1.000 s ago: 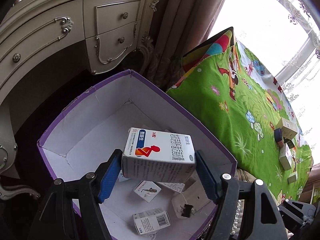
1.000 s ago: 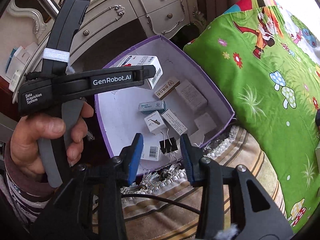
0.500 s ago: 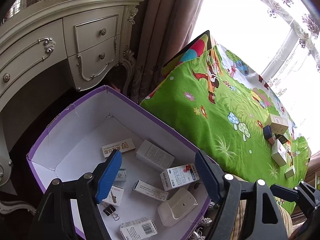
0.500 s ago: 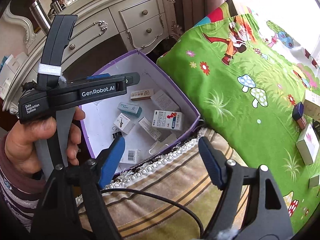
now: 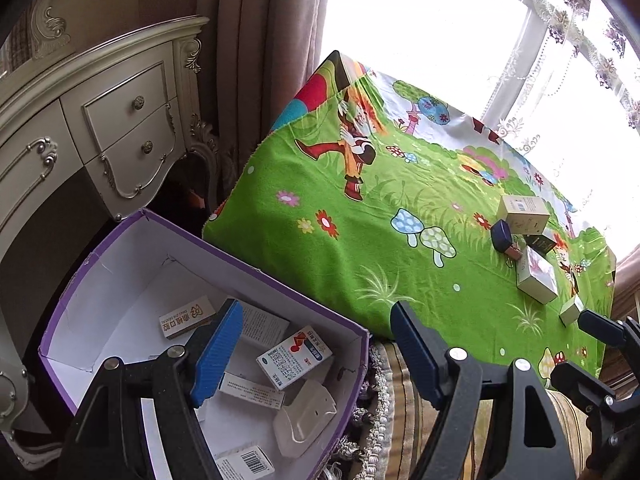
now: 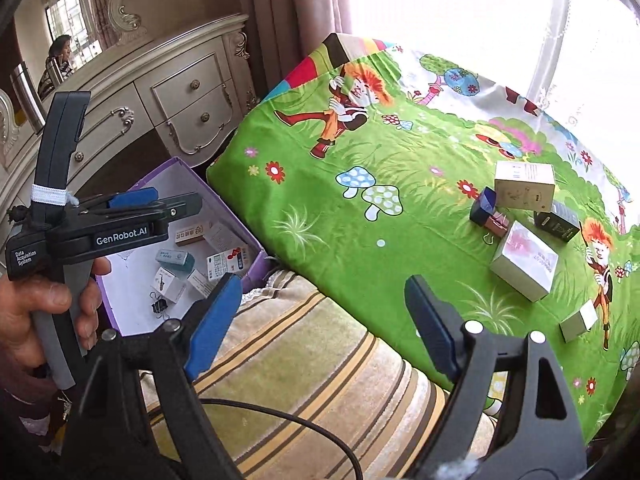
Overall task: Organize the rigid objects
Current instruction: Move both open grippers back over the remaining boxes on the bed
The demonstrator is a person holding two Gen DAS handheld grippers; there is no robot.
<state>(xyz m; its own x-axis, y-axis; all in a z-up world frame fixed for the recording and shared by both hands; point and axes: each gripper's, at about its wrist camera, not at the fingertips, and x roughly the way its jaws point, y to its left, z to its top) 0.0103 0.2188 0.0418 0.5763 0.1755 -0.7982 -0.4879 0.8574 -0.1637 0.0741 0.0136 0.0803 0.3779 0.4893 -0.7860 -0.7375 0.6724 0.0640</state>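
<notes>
A purple-edged white box (image 5: 120, 280) holds several small cartons, among them the white medicine carton with a red mark (image 5: 294, 356); the box also shows in the right wrist view (image 6: 224, 208). My left gripper (image 5: 316, 348) is open and empty above the box's right rim. My right gripper (image 6: 324, 324) is open and empty over a striped cushion (image 6: 304, 360). On the green cartoon cloth (image 6: 360, 220) lie a beige carton (image 6: 524, 186), a white-pink carton (image 6: 524, 260), a black box (image 6: 558, 222), a blue binder clip (image 6: 486, 206) and a small white carton (image 6: 578, 320).
A cream dresser with drawers (image 5: 120, 128) stands behind the box. Curtains (image 5: 260, 40) and a bright window (image 5: 460, 40) are at the back. A cable (image 6: 300, 424) crosses the striped cushion. The left hand holding its gripper (image 6: 52, 304) shows in the right wrist view.
My left gripper opened and dropped the medicine carton into the box, then drew back and turned right. My right gripper opened wider and swung right toward the green cloth.
</notes>
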